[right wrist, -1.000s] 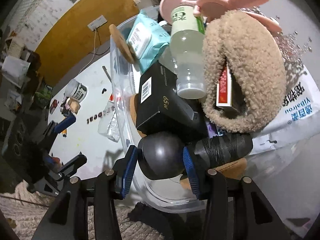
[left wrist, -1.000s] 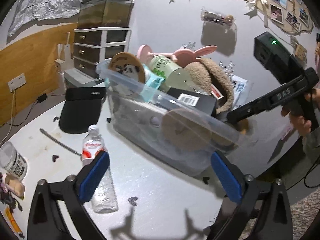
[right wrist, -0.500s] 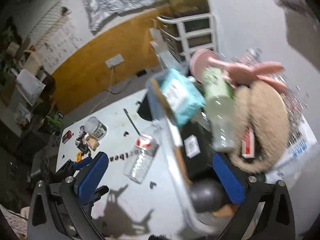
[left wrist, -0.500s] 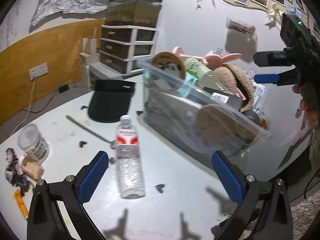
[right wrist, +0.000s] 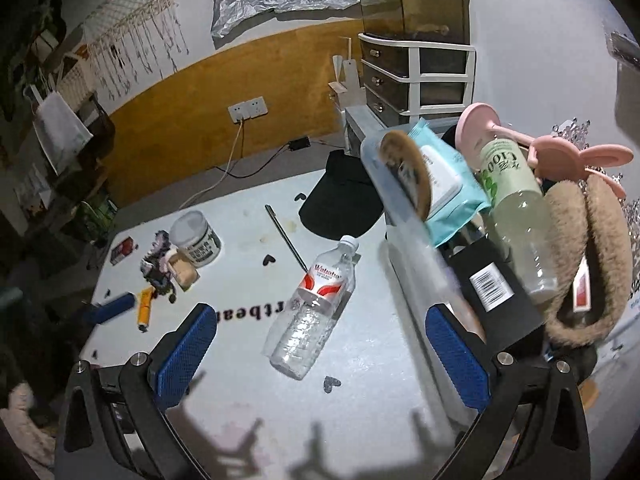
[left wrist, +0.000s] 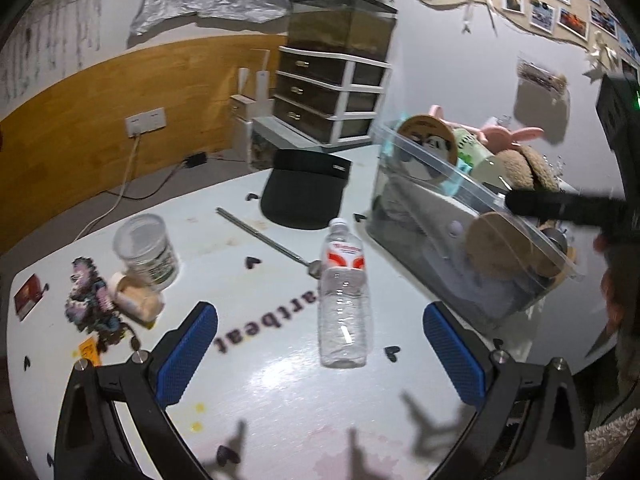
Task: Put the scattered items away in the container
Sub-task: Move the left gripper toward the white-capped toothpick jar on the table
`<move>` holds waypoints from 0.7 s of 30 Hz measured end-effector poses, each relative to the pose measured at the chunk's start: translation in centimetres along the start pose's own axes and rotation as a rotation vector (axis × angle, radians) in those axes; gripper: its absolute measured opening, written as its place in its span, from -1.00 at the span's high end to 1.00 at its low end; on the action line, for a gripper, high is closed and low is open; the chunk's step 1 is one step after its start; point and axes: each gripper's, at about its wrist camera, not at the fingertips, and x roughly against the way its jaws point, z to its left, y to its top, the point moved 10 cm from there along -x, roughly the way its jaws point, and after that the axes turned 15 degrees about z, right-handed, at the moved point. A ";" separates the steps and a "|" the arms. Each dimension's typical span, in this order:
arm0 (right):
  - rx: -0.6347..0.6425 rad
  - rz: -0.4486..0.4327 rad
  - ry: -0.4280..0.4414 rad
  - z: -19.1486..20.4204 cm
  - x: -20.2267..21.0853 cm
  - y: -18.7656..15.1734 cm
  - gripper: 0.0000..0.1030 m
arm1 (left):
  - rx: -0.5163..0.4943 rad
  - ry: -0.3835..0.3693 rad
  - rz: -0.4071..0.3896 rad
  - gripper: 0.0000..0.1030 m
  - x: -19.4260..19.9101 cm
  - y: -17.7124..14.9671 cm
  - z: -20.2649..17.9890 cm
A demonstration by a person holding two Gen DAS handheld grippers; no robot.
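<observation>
A clear plastic bin packed with items stands on the white table at the right. An empty clear water bottle with a red label lies on the table ahead of both grippers. My left gripper is open and empty, just short of the bottle. My right gripper is open and empty, above the table beside the bin's near wall. Its body shows at the right edge of the left wrist view.
A black visor cap, a thin metal rod, a white jar, a hair scrunchie and small items lie on the left of the table. A drawer unit stands at the back.
My right gripper let go of the dark round item inside the bin, opened and pulled back out over the table. My left gripper drew back and turned left, bringing the bottle to centre.
</observation>
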 end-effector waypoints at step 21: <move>0.166 0.073 -0.034 10.1 -7.9 -5.3 -1.00 | 0.122 0.107 0.003 -1.00 1.6 -5.8 9.4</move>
